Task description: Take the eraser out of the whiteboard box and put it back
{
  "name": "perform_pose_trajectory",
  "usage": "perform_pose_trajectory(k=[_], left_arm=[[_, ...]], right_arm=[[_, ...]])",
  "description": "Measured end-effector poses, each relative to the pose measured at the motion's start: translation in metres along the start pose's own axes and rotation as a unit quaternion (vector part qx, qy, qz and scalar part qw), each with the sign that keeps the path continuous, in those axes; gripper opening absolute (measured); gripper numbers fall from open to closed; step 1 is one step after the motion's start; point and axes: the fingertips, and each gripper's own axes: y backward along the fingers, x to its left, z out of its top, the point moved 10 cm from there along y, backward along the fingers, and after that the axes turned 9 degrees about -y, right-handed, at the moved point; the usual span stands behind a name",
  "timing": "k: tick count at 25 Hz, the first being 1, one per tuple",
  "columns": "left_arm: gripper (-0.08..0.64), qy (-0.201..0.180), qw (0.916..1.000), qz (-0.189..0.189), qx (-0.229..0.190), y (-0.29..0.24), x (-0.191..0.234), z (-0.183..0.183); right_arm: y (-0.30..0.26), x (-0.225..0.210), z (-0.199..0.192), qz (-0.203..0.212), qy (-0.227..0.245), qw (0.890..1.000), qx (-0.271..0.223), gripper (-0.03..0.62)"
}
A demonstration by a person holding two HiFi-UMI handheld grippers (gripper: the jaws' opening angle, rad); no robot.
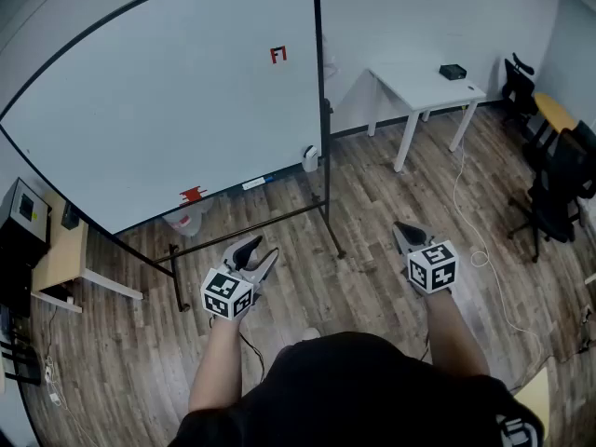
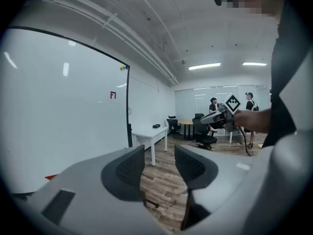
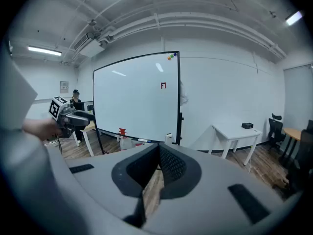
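Standing on a wood floor [image 1: 372, 287], a person faces a big whiteboard [image 1: 168, 110] and holds one gripper in each hand.

The left gripper [image 1: 259, 250] is held out low in front of the board. In the left gripper view its jaws are released, with a clear gap between them [image 2: 159, 151]. Nothing is in the gap; only the floor shows through it. The jaws touch nothing.

The right gripper [image 1: 402, 229] is held out on the other side, well apart from the left one. In the right gripper view its jaws are clenched, with the tips meeting at the front [image 3: 159, 146]. They hold nothing and touch nothing else.

A small white box [image 1: 310, 158] sits at the bottom right corner of the whiteboard, just beside the dark post. It also shows in the right gripper view [image 3: 168, 138]. It is too small to tell if the eraser is inside. Both grippers are well apart from the box.

A small red thing [image 1: 192, 195] sits on the bottom edge of the board, farther left.

A white counter [image 1: 424, 84] stands by the wall to the right, with a small black thing [image 1: 453, 72] on it.
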Motion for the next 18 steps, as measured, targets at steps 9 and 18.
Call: perform_pose_trajectory(k=[9,18], left_arm=[[0.201,-0.007,0.9998,-0.019,0.005,-0.029,-0.036,0.007],[0.201,-0.012,0.9995,-0.028,0.013,-0.055,-0.056,0.017]], right_arm=[[0.025,-0.027,-0.029,-0.003,-0.022,1.0,0.013,-0.003],[0.046,-0.053,-0.049,-0.01,-0.038,0.999,0.019,-0.003]])
